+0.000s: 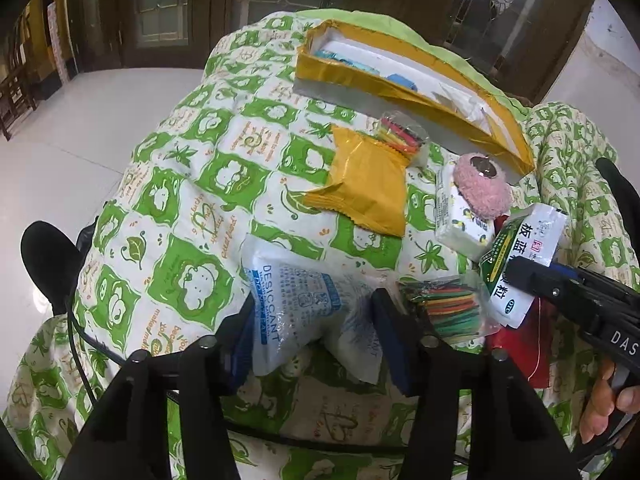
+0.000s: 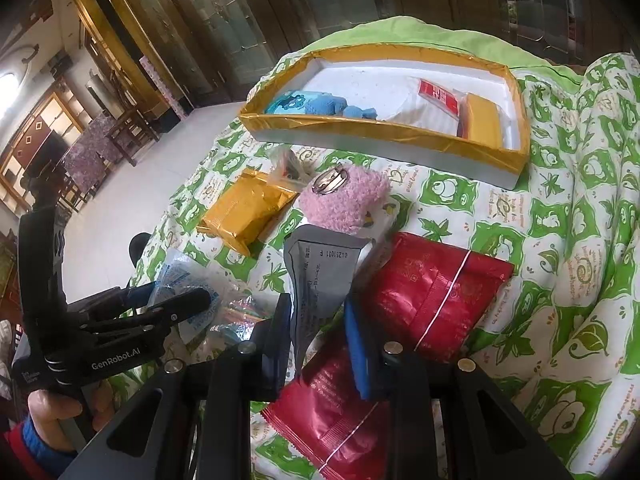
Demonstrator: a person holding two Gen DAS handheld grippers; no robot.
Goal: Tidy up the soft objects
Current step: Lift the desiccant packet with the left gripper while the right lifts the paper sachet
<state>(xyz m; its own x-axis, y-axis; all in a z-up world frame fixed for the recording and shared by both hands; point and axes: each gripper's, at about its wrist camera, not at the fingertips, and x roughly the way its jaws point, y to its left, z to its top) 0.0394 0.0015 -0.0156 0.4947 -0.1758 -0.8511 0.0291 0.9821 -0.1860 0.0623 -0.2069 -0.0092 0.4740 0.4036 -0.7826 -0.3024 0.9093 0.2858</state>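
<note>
My left gripper [image 1: 315,308] is shut on a clear white desiccant bag [image 1: 288,292], which bunches between its blue pads low over the quilt. In the right wrist view the same left gripper [image 2: 188,300] shows at the left with the desiccant bag [image 2: 176,276]. My right gripper [image 2: 318,304] is shut on a medicine sachet [image 2: 320,272], whose grey back faces the camera. The left wrist view shows that sachet's green and white front [image 1: 516,256] in the right gripper [image 1: 516,280]. A gold-rimmed white tray [image 2: 360,130] at the back holds a blue plush toy [image 2: 316,106] and some packets.
Loose on the green-patterned quilt [image 1: 192,208] lie a yellow packet [image 1: 364,188], a pink plush [image 1: 482,188], a tissue pack [image 1: 460,228], two bags of coloured sticks [image 1: 444,308] and red packets [image 2: 432,292]. White floor and dark doors lie beyond. A hand [image 1: 604,400] grips the right handle.
</note>
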